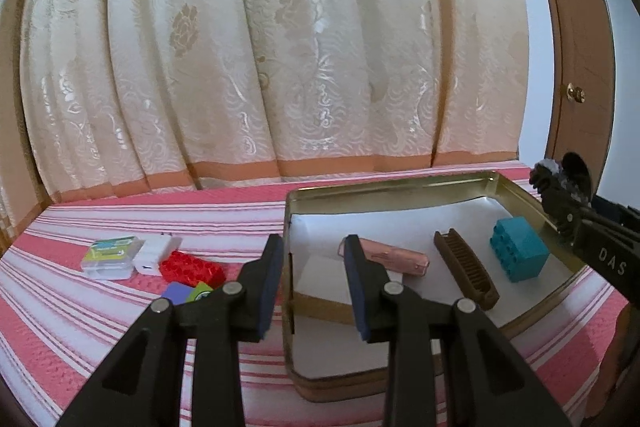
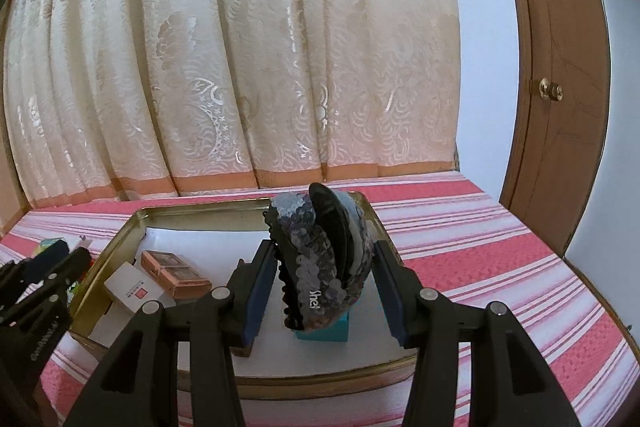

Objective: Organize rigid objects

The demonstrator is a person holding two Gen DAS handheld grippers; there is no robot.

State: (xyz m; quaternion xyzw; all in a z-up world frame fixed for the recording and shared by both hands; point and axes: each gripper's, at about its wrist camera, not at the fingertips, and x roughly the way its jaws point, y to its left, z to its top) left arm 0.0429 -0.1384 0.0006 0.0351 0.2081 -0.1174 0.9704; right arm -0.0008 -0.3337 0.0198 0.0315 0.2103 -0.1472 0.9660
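- I see a bed with a pink-and-white striped cover (image 1: 100, 311), a cream curtain (image 1: 260, 47) behind it and a wooden door (image 2: 560, 87) at right.
- An open gold tin (image 1: 400, 185) fills the lower middle; bare cover lies to its right in the right wrist view.
- My right gripper (image 2: 324, 287) grasps a sequined hair claw (image 2: 320, 255) above the tin, hiding most of a teal block (image 1: 518, 253).
- My left gripper (image 1: 312, 287) is at its narrowest, holding nothing, straddling the tin's left wall.
- In the tin: pink case (image 1: 390, 259), brown comb (image 1: 466, 271), white card (image 2: 134, 291).
- Lower left, outside: red block (image 1: 192, 269), white charger (image 1: 154, 253), clear box (image 1: 110, 257); cards beneath are partly hidden.
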